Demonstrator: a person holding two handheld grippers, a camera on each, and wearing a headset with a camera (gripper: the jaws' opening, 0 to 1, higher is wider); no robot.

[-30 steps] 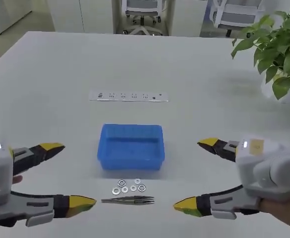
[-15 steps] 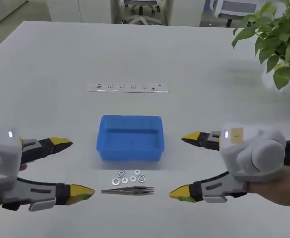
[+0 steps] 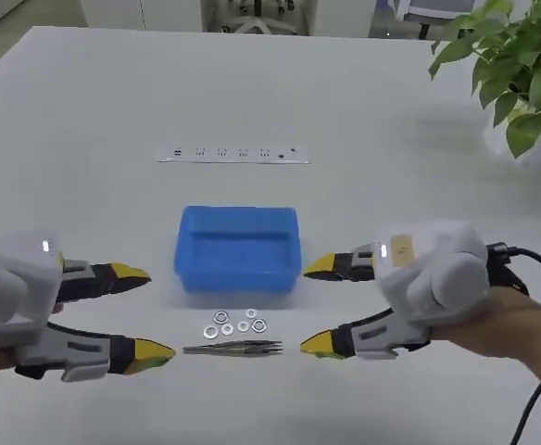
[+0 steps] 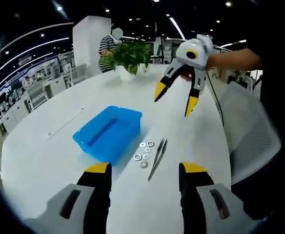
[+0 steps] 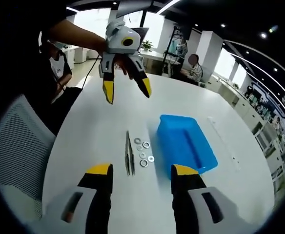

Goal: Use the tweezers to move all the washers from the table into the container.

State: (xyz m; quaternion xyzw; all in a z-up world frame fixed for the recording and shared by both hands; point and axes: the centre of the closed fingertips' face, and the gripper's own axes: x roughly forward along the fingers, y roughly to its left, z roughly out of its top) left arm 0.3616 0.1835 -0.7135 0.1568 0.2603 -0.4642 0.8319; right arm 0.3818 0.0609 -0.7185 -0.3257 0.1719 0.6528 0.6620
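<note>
Left gripper point(image 3: 157, 313) and right gripper point(image 3: 306, 307) are hovering open, empty, flanking tweezers point(image 3: 233, 349) between them, likely for pickup.

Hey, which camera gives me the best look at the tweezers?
The head view: the tweezers lie side-on at full length, unblocked, just in front of the washers. In the left gripper view the tweezers run away from the camera, foreshortened; in the right gripper view the tweezers do likewise.
</note>
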